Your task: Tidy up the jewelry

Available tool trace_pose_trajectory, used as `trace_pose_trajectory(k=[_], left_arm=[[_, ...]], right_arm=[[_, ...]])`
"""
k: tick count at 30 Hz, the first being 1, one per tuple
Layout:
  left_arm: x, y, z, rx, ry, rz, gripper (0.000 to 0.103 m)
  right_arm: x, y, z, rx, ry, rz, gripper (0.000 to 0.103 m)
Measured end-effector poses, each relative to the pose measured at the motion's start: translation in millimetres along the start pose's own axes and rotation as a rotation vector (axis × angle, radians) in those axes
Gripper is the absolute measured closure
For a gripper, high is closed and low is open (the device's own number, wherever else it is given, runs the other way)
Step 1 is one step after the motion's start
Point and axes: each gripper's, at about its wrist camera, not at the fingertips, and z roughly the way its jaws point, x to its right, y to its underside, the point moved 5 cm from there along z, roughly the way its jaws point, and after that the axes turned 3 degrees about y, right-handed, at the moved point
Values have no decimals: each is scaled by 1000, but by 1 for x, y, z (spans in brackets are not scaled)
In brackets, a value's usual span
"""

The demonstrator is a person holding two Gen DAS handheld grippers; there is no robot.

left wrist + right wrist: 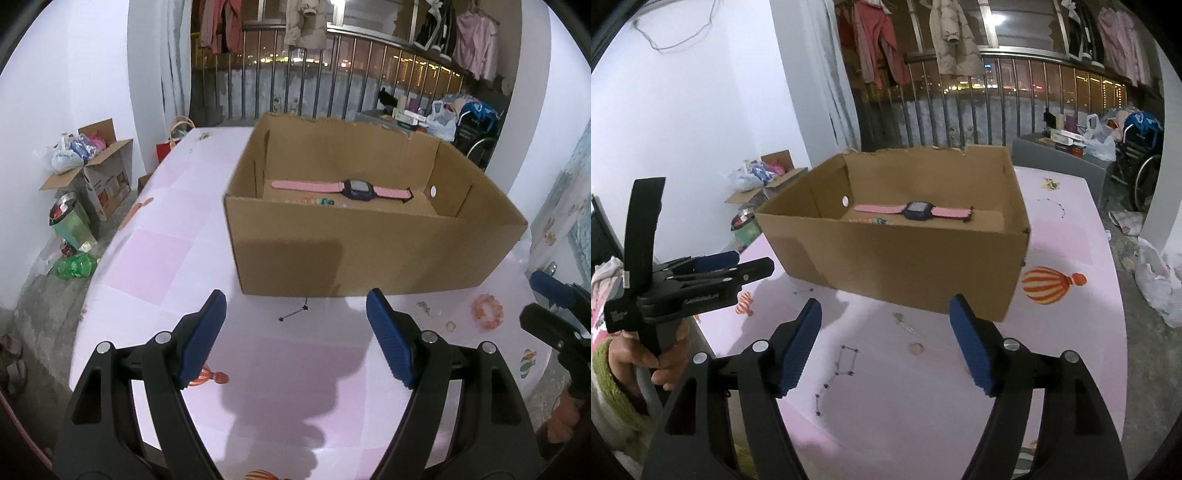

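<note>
Cardboard box (369, 254), one, stands on the pink counter (155, 258) and holds one pink watch (354, 189) plus a few beads (321, 202) half hidden by its near wall. One orange bracelet (488, 311), one ring (916, 348) and a blurred chain (907, 325) lie outside. Left hand-held gripper (295, 339) and right hand-held gripper (884, 341) both gape wide, empty.

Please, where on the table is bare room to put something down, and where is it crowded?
Free: the pink tablecloth left of the cardboard box, and the patch before the left gripper. Crowded: in front of the box's right corner, around the orange bracelet, small ring and clear trinket.
</note>
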Motion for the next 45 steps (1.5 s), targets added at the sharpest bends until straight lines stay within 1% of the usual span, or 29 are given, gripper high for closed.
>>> trace_pose_trajectory(k=[4, 8, 9, 12, 16, 19, 24, 31, 34, 39, 42, 45], left_arm=[[4, 0, 7, 3, -10, 11, 29], [4, 0, 11, -3, -3, -7, 29], [2, 0, 11, -4, -3, -11, 29], [0, 0, 10, 3, -7, -10, 29], [-4, 2, 7, 11, -2, -24, 29], [-8, 4, 7, 15, 5, -35, 29], [-15, 6, 4, 29, 29, -40, 29], [-18, 14, -7, 54, 55, 30, 29], [-22, 15, -11, 62, 71, 40, 29], [-31, 13, -15, 79, 90, 41, 29], [-35, 10, -15, 78, 86, 51, 29], [-39, 9, -12, 69, 93, 37, 29]], right_arm=[[1, 0, -5, 4, 27, -25, 22], [3, -4, -10, 11, 62, -43, 17], [4, -4, -11, 15, 68, -43, 14], [5, -8, -11, 5, 106, -45, 11], [3, -6, -10, -11, 106, -29, 7], [-4, -4, -9, -18, 131, -57, 7], [-16, -4, -7, -11, 235, -103, 6], [-29, -6, -4, -14, 331, -87, 6], [-34, -8, -2, -23, 369, -87, 6], [-35, -16, -1, -8, 377, -67, 6], [-33, -19, 0, -7, 348, -35, 6], [-29, -23, 1, 3, 308, -14, 6]])
